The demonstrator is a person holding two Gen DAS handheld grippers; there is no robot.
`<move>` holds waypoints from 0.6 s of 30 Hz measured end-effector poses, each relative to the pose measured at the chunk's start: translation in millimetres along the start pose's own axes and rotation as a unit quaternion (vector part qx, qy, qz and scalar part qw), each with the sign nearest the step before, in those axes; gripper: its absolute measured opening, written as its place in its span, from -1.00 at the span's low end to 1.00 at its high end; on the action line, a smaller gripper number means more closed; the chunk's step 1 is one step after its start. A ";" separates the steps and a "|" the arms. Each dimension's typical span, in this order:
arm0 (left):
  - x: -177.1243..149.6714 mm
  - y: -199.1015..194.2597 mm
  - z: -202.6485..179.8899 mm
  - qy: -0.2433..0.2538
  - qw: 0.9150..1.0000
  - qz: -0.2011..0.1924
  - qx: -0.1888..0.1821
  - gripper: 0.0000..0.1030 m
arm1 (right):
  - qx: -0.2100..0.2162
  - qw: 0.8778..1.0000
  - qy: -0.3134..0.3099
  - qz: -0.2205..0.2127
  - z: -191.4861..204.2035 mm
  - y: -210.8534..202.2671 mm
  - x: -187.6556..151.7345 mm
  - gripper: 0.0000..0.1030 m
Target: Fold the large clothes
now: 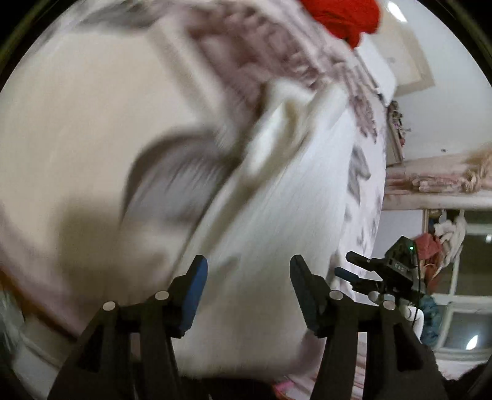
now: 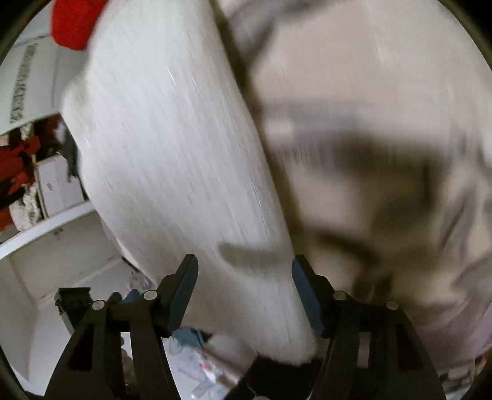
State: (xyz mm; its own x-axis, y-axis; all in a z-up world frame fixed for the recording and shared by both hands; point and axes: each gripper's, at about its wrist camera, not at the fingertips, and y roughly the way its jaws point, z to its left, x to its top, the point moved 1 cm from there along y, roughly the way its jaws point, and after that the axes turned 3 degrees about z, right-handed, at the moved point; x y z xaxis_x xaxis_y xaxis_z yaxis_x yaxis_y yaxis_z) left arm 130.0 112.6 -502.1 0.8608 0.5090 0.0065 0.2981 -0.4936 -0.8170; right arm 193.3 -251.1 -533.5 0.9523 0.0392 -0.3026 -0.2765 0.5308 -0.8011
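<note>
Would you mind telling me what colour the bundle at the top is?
Bright red bundle; it shows best in the left wrist view.

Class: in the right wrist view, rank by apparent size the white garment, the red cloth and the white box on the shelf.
1. white garment, nearest the camera, so enlarged.
2. red cloth, cut off by the frame.
3. white box, slightly smaller; farther away, so unsure.

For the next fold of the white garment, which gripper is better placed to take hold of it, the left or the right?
Probably the right gripper. Its jaws stand open and the white garment lies straight ahead, with an edge beside one pad. The left gripper is open above white cloth too, but blur hides any edge there.
</note>
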 end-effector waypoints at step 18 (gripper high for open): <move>137.3 86.1 -83.7 0.120 0.990 -0.057 -0.037 -0.74 | 0.019 0.994 -0.023 -0.103 32.4 -47.4 238.4 -0.75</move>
State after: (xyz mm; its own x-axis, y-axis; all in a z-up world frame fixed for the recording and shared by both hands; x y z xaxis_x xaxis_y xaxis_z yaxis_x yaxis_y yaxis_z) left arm 308.3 80.9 -523.3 0.8902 0.3872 0.2401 0.4209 -0.4973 -0.7586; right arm 437.7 -239.4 -551.0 0.9934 -0.0356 -0.1089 -0.0700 0.5637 -0.8230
